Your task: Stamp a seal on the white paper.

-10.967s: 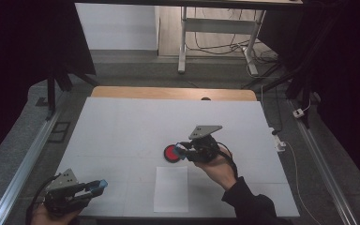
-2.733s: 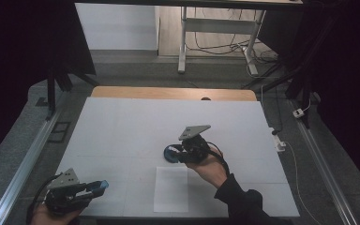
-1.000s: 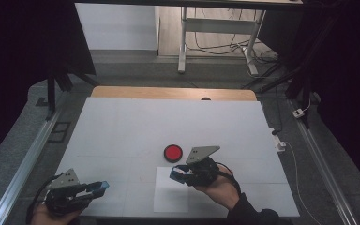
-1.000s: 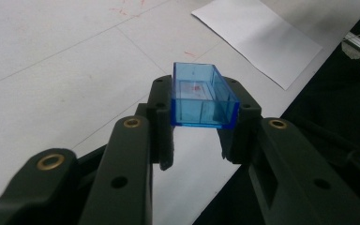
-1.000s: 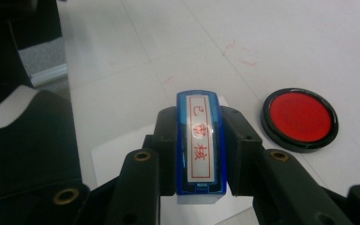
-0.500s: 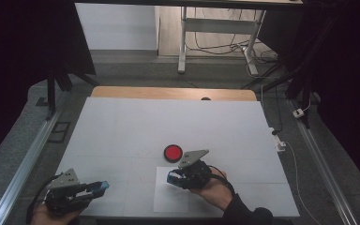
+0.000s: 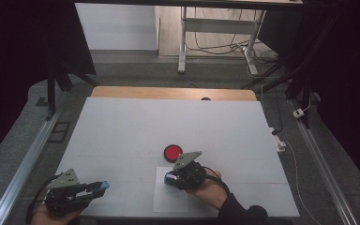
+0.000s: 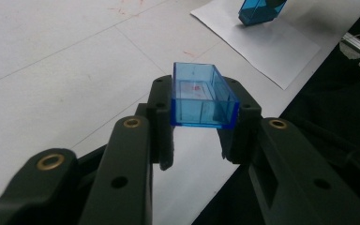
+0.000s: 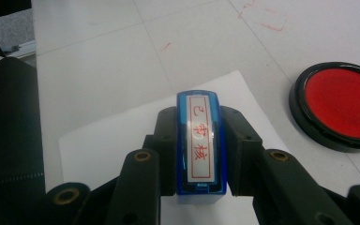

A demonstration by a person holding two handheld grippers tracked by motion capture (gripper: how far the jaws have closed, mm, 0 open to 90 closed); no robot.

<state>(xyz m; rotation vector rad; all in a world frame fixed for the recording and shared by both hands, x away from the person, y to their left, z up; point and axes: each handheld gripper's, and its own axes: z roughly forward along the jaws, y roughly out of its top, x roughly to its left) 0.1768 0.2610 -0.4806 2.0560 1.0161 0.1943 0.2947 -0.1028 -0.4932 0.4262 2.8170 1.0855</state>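
Blue rectangular plastic stamp [image 9: 200, 143], clamped in the right tongs [image 7: 171, 178] over the white paper sheet [image 7: 171, 199] at lower centre, looks inked from the round red ink pad [image 7: 172, 153]; next, press straight down, while left tongs [image 7: 101, 186] grip its blue transparent cap [image 8: 202, 96].
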